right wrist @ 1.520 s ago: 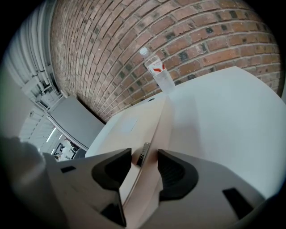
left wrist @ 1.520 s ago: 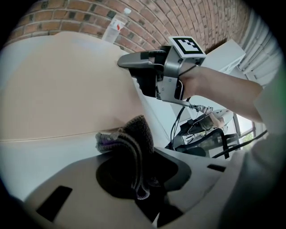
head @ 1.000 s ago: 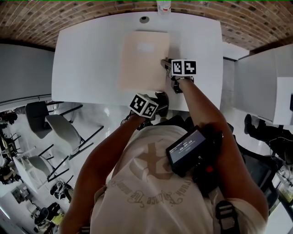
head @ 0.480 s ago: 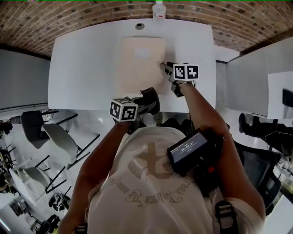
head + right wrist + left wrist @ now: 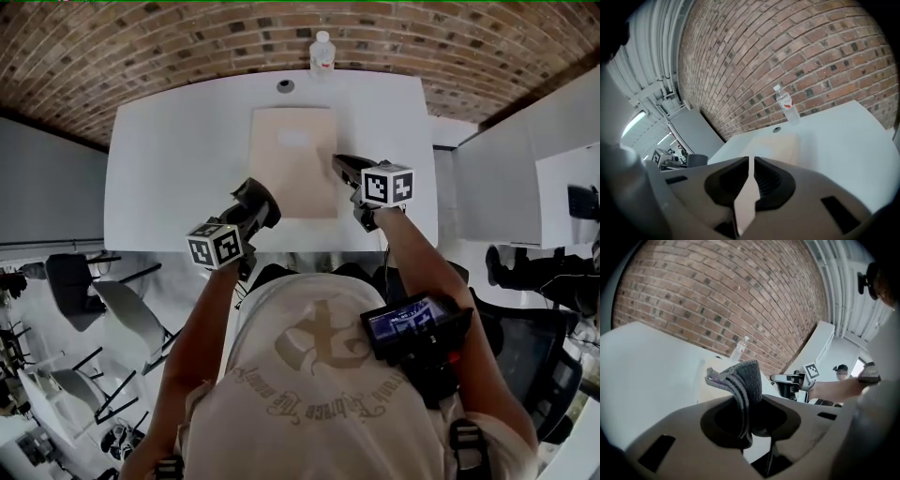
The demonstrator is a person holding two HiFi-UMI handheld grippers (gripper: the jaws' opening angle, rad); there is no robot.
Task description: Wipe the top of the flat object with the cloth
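A beige flat object (image 5: 293,159) lies in the middle of the white table (image 5: 169,159). My left gripper (image 5: 261,199) is shut on a folded grey cloth (image 5: 740,380) and hovers by the flat object's near left corner. The cloth sticks up out of the jaws. My right gripper (image 5: 342,167) is at the flat object's right edge. Its jaws have just been closing, and a thin beige strip of the flat object (image 5: 774,143) shows pinched between the pads (image 5: 761,180).
A clear water bottle (image 5: 322,49) stands at the table's far edge, next to a round cable hole (image 5: 285,85). Chairs (image 5: 122,281) stand on the floor at the left. A white cabinet (image 5: 487,178) is to the right of the table.
My left gripper has come up from the table's near edge and moved left, carrying the cloth. The right gripper has stayed at the flat object's right edge and risen a little.
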